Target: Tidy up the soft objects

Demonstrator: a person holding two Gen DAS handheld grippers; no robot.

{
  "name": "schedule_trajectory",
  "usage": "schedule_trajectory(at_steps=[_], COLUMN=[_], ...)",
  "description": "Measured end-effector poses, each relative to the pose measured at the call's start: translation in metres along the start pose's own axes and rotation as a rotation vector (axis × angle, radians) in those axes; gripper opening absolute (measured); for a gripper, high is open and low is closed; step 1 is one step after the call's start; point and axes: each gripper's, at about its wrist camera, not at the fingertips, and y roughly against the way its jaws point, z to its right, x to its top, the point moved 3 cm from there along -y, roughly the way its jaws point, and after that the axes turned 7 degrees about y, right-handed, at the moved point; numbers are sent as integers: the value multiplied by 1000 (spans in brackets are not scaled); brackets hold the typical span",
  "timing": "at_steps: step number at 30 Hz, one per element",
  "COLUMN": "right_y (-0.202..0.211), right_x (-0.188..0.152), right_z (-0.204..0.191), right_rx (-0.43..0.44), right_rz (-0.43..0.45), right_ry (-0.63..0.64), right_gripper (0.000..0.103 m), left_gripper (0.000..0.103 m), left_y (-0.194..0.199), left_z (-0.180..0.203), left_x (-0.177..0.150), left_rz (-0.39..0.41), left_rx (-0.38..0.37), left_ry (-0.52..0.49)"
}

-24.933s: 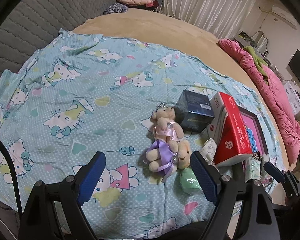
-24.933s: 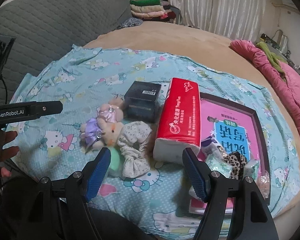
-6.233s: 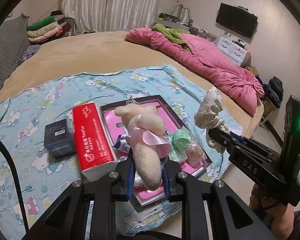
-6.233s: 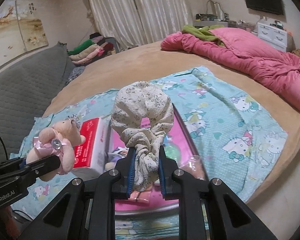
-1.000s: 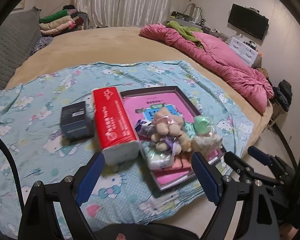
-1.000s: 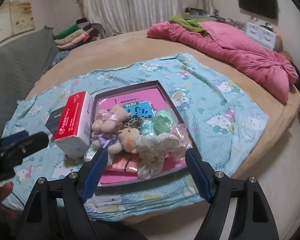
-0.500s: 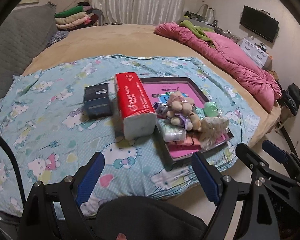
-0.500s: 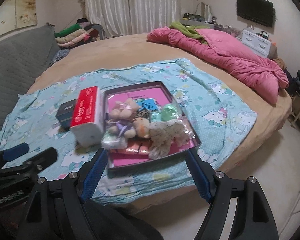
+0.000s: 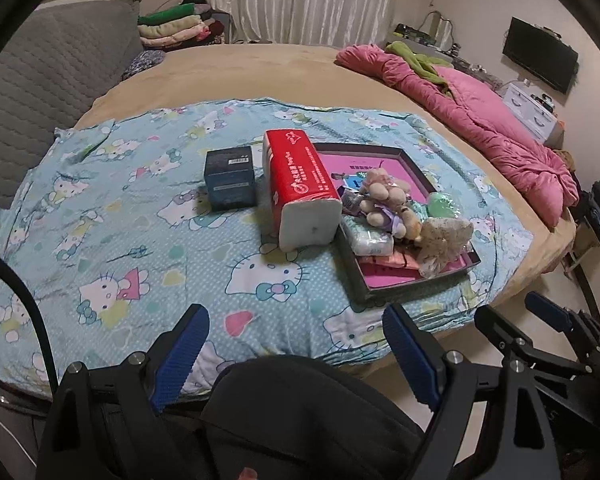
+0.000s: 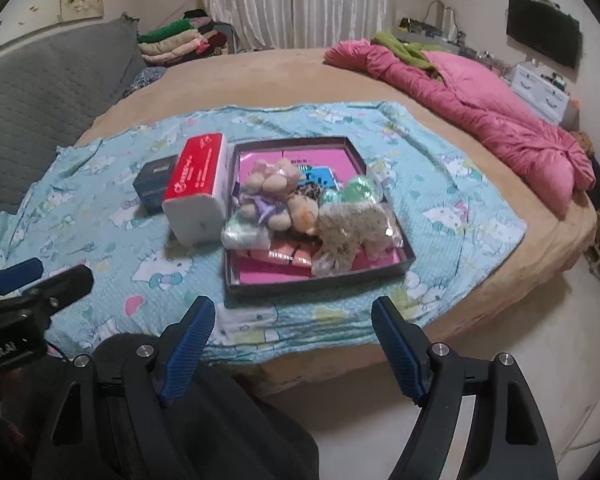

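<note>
Round tan bed (image 9: 260, 64) under a light-blue cartoon-cat sheet (image 9: 140, 216), soft things gathered in a dark shallow tray (image 10: 324, 278).
Small plush bears (image 10: 272, 192) and a floral fabric scrunchie (image 10: 348, 224) lie in the tray beside a red tissue pack (image 9: 300, 184). Left gripper (image 9: 296, 344) and right gripper (image 10: 292, 340) hover off the bed edge, jaws spread, empty. Only the left view shows the whole dark-blue box (image 9: 230, 178).

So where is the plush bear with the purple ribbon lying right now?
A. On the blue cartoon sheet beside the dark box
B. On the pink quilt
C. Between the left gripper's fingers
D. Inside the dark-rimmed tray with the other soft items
D: the plush bear lies inside the tray, piled with the floral scrunchie.
</note>
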Motion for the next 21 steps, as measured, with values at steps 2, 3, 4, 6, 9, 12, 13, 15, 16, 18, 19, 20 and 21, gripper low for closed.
schedule_trajectory(at_steps=[2, 3, 4, 6, 9, 12, 13, 15, 16, 18, 19, 20, 21], right_y=[0, 1, 1, 0, 1, 1, 1, 0, 0, 0, 0, 0, 0], right_x=[0, 0, 1, 1, 1, 1, 2, 2, 2, 1, 1, 1, 1], right_z=[0, -1, -2, -3, -4, -4, -4, -4, -3, -2, -2, -2, -2], right_rx=[4, 3, 9, 12, 12, 11, 11, 11, 12, 10, 10, 10, 11], right_rz=[5, 8, 7, 6, 3, 11, 12, 11, 10, 9, 8, 7, 6], right_ry=[2, 8, 9, 12, 16, 18, 18, 17, 17, 14, 13, 13, 13], right_gripper=[82, 82, 82, 82, 82, 82, 82, 82, 82, 82, 82, 82, 82], left_gripper=[88, 88, 88, 88, 88, 88, 88, 88, 88, 88, 88, 88, 88], left_y=[1, 2, 2, 2, 1, 0, 0, -1, -2, -2, -3, -3, -4], left_z=[1, 1, 2, 3, 4, 4, 4, 4, 4, 4, 4, 4, 4], left_x=[-3, -4, -5, -6, -7, -6, -6, -7, -7, -7, -8, -9, -9], left_rz=[-1, 1, 0, -1, -5, -7, -9, -13, -14, -16, -18, -20, -20], left_rx=[5, 7, 10, 11, 12, 9, 7, 8, 6, 7, 7, 7, 7], left_ry=[-1, -4, -9, -13, -20, -18, -18, -17, -17, -16, -16, -16, -15])
